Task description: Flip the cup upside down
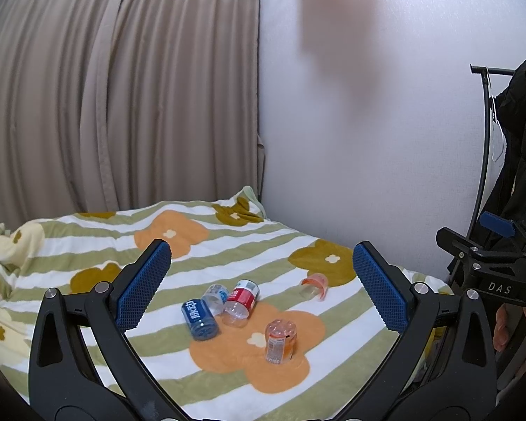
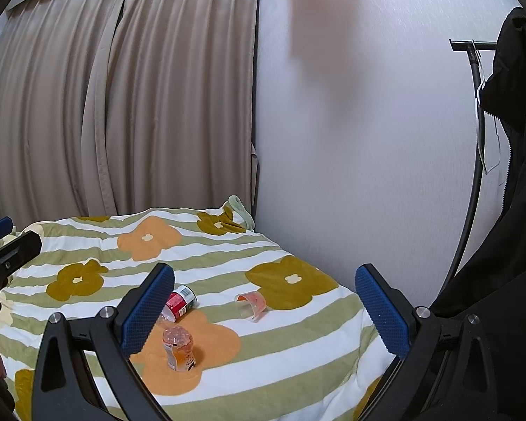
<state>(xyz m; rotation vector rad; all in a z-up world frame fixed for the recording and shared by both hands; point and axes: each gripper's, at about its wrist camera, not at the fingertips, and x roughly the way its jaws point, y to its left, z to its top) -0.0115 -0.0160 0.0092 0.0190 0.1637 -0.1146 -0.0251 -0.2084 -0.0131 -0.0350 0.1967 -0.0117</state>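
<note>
Several cut-bottle cups lie on a flowered striped blanket. An orange-labelled cup stands upside down; it also shows in the right wrist view. A blue cup, a clear cup with a blue label and a red cup lie on their sides. A clear cup with an orange band lies on its side further right, also in the right wrist view. My left gripper is open and empty above them. My right gripper is open and empty.
The bed stands against a beige curtain and a white wall. A black clothes rack with a dark coat stands at the right. The right gripper's body shows at the left view's right edge.
</note>
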